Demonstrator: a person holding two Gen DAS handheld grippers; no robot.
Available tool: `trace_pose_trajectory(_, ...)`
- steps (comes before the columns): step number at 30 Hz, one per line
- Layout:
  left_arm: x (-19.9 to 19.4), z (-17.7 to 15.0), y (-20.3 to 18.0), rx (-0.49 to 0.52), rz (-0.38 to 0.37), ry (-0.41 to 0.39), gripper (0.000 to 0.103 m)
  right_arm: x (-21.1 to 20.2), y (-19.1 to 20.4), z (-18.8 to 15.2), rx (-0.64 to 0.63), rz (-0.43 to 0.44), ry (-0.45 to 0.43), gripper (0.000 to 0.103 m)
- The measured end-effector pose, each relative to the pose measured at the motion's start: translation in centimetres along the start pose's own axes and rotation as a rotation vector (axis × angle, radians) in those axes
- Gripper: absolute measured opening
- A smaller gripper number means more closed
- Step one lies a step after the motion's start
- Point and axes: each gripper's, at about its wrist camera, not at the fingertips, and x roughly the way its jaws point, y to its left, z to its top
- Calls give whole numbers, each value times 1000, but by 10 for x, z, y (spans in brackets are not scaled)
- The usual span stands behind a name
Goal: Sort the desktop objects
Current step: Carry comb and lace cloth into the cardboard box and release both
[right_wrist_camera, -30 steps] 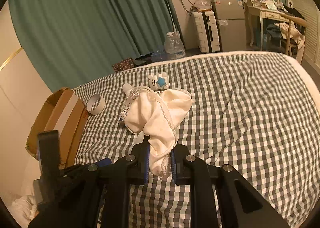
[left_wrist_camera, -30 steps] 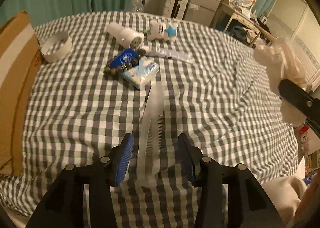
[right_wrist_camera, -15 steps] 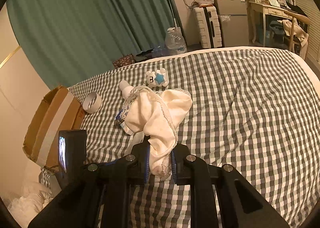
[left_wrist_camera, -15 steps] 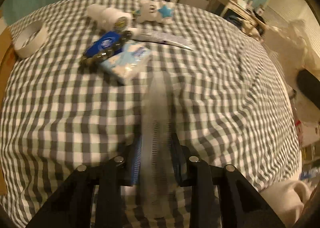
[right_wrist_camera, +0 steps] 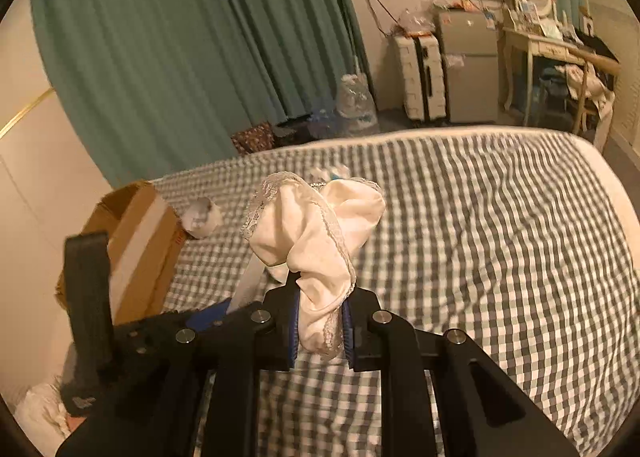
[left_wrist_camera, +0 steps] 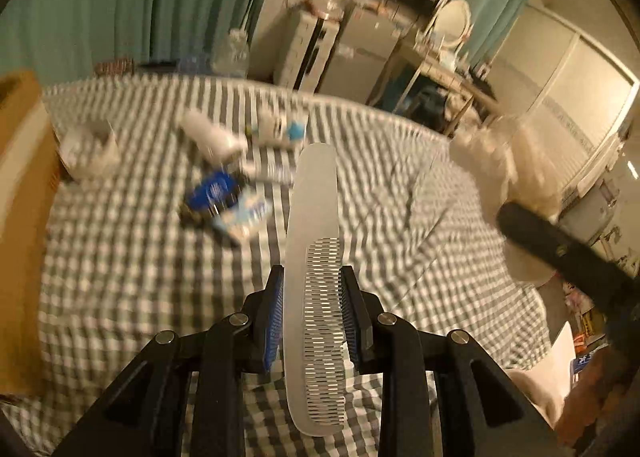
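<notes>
the left gripper [left_wrist_camera: 312,317] is clamped on a translucent white comb [left_wrist_camera: 314,257], pads pressing its spine and its toothed edge, with the plain handle end reaching out ahead of the fingertips and the toothed end trailing back behind them. the comb rides clear above the checked bedspread [left_wrist_camera: 120,277]. the right gripper [right_wrist_camera: 322,331] is closed on a bunched cream lace-trimmed undergarment [right_wrist_camera: 316,233], most of the fabric billowing up and ahead of the fingers, a short tail hanging below them.

the step in hand looks like carrying both picked items to where they belong, probably the cardboard box [right_wrist_camera: 136,233] out to the left of the right fingers. the comb is held near its middle, so it should balance, but the smooth plastic could pivot between the pads; keep it level and move without jerks. the fabric is limp, so lift it high enough to clear the box wall before letting go. the tissue packs, tape roll [left_wrist_camera: 90,149] and bottle ahead of the left fingers lie unsorted.
</notes>
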Motion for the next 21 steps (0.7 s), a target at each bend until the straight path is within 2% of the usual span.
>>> trace_pose_trajectory(4,-47,21,14,7,-17,-64,27,-9,40,7,-55,31,-15,16)
trace_pose_trajectory(7,-86,36,39,-20,-17,-119,27,-10,75,12,-98,75,-13,16)
trace_pose_trajectory(11,-131,54,89,-34,70,-154,27,-1,135,23,-148,176,-4,16)
trace_pose_trajectory(14,-158,62,134,-34,171,-163,27,20,184,30,-173,273,33,16)
trace_pose_trajectory(15,-165,63,156,-45,225,-163,27,28,198,31,-182,297,45,16)
trace_pose_trajectory(18,-172,65,203,-83,313,-146,27,61,244,35,-208,366,97,16)
trace_pose_trajectory(21,-166,64,249,-133,369,-123,27,97,281,38,-221,379,152,16)
